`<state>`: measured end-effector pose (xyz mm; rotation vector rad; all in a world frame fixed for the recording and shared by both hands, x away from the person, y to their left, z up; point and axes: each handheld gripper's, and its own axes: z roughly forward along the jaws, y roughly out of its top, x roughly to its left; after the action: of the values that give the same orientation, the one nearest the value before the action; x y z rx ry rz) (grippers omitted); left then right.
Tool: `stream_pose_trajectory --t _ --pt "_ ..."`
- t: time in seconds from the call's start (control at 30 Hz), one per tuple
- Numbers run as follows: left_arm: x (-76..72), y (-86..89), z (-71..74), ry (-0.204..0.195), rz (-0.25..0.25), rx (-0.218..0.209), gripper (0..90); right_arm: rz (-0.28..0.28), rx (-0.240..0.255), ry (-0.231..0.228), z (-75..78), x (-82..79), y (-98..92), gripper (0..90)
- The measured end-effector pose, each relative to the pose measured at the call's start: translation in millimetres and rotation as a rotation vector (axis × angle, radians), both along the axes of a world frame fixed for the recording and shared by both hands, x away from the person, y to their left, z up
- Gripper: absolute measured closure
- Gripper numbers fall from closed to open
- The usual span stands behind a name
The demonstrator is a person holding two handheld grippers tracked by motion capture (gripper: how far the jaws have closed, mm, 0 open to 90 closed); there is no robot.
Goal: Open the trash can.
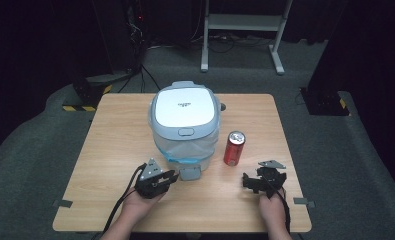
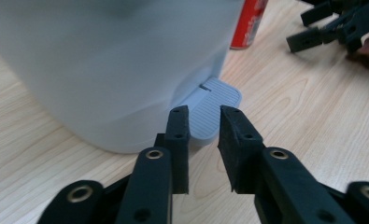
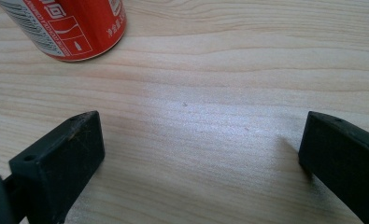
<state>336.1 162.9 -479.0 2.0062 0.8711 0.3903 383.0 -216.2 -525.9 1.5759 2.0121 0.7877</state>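
Left tool (image 2: 203, 126) slightly apart | right tool (image 3: 201, 154) wide apart | wooden table (image 1: 120, 145) | grey carpet (image 1: 30, 150)

My right-hand black two-jaw gripper (image 3: 201, 154) looks down along its own jaws at the pale wooden table top (image 3: 229, 70), whose grain runs across the picture. The jaws stand wide apart, one block at the lower left and the other at the lower right edge, with bare wood between them. In the upper left corner sits a red aluminium drinks can (image 3: 74, 25) with white lettering and a white label panel (cut off by the frame's edge). It lies well beyond my left jaw, not touching it.
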Motion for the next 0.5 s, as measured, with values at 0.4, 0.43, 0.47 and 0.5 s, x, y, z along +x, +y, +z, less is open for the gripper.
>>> stream_pose_trajectory --t 0.4,0.43,0.47,0.5 --pt "11.0 -22.8 -8.0 0.003 -0.022 -0.003 78.2 0.008 -0.004 -0.003 0.0 0.0 -0.3 0.0" --pt "12.2 -24.2 -7.8 -0.006 -0.023 0.005 78.1 0.009 -0.004 -0.003 0.0 0.1 -0.2 0.0" --pt "12.9 -26.2 -7.9 -0.009 -0.022 0.004 78.1 0.009 -0.004 -0.003 0.0 0.2 -0.2 0.0" --pt "13.6 -28.1 -8.0 -0.013 -0.020 0.005 78.2 0.009 -0.004 -0.003 0.0 0.1 -0.2 0.0"
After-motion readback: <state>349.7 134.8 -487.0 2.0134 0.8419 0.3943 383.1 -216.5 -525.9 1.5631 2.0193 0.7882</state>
